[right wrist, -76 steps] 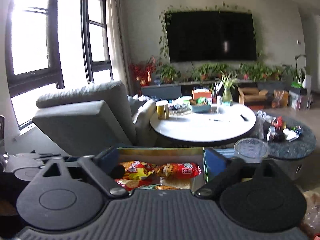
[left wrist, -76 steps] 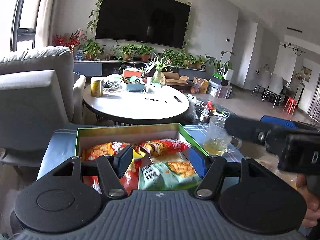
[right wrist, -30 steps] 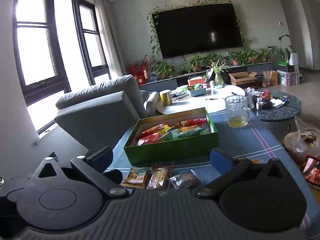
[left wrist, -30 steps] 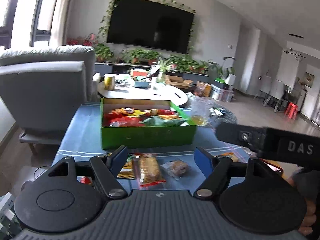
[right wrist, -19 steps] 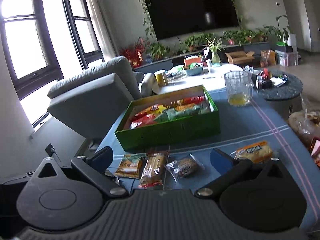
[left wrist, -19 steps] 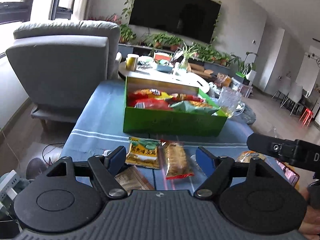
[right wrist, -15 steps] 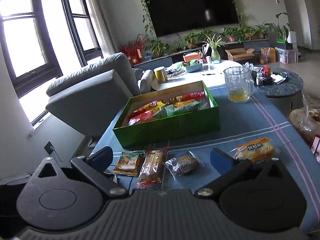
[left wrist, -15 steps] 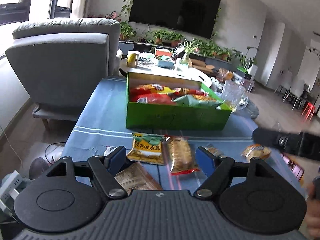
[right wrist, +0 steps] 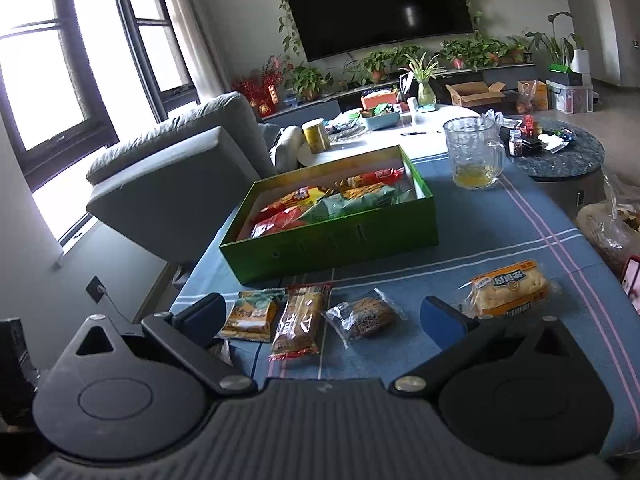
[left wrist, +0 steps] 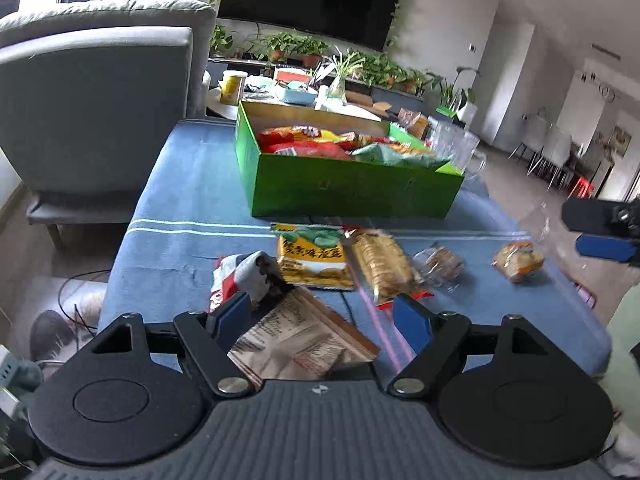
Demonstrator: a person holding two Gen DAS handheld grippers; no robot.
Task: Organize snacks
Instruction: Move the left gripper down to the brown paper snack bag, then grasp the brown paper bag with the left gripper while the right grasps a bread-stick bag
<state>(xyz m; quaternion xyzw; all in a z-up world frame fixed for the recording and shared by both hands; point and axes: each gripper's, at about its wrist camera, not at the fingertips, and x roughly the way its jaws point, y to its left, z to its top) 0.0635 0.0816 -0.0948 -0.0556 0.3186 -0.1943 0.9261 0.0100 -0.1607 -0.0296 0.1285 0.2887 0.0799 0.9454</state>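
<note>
Nearest the left hand-held gripper (left wrist: pixel 322 318), spread wide and holding nothing, lay a brown printed packet (left wrist: pixel 302 342) between its fingers, long axis toward 11 o'clock. Beyond it on the table (left wrist: pixel 180 184) sat a yellow-green snack bag (left wrist: pixel 310 256) and a clear-wrapped biscuit stack (left wrist: pixel 380 266), lengthwise toward 12 o'clock. The right hand-held gripper (right wrist: pixel 324 316) was also spread, empty. Farthest at 12 o'clock, the green box (left wrist: pixel 348 188) held mixed packets.
</note>
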